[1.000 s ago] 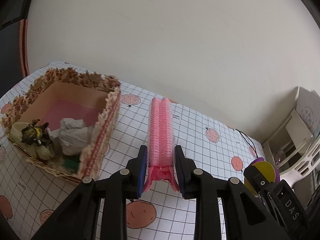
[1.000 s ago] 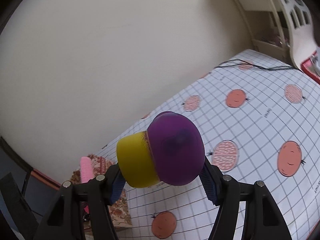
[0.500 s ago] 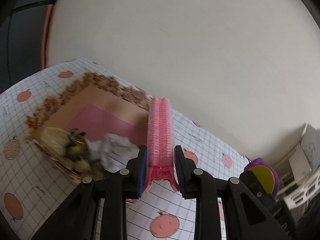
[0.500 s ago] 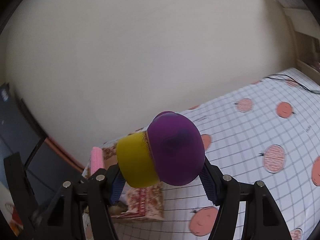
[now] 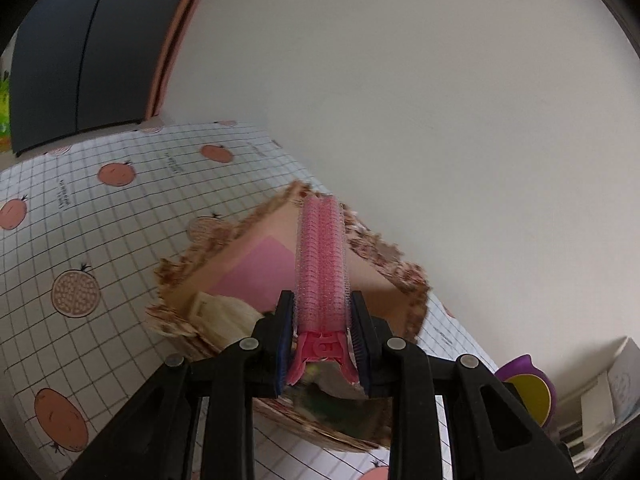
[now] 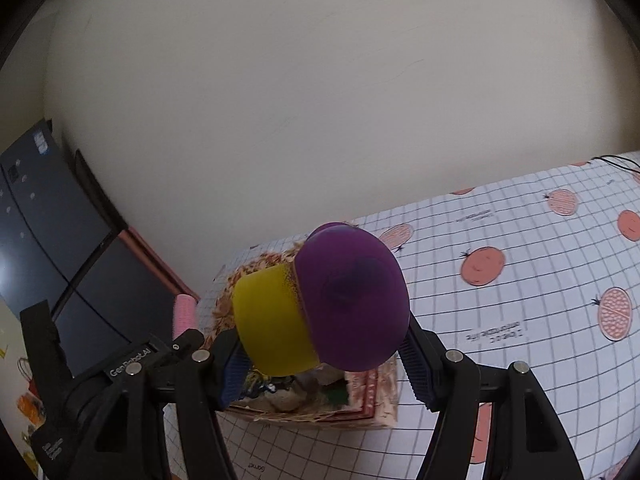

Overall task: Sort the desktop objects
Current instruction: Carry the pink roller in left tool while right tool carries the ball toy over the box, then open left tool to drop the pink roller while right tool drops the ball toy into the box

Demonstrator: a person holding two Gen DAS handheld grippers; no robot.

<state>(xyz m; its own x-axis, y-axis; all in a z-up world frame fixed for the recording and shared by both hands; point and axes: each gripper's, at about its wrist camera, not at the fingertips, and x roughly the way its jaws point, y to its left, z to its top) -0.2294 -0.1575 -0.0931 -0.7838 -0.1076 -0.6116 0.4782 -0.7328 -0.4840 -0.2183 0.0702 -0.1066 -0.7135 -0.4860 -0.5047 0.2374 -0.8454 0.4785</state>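
My left gripper (image 5: pixel 322 344) is shut on a pink hair roller clip (image 5: pixel 321 264) and holds it above a brown patterned open box (image 5: pixel 396 268). The box holds crumpled paper and small items, mostly hidden behind the fingers. My right gripper (image 6: pixel 320 356) is shut on a purple and yellow toy (image 6: pixel 324 300), held above the same box (image 6: pixel 376 400). The toy also shows at the lower right of the left wrist view (image 5: pixel 528 392). The pink clip (image 6: pixel 184 316) and the left gripper body show at the left of the right wrist view.
The table wears a white grid cloth with orange fruit prints (image 5: pixel 80 216). A plain wall stands right behind it. A dark computer case (image 6: pixel 36 216) stands to the left of the table. White shelving (image 5: pixel 612 396) sits at the far right.
Both grippers have swung left and moved over the box, each still holding its object. The box now lies directly under both grippers.
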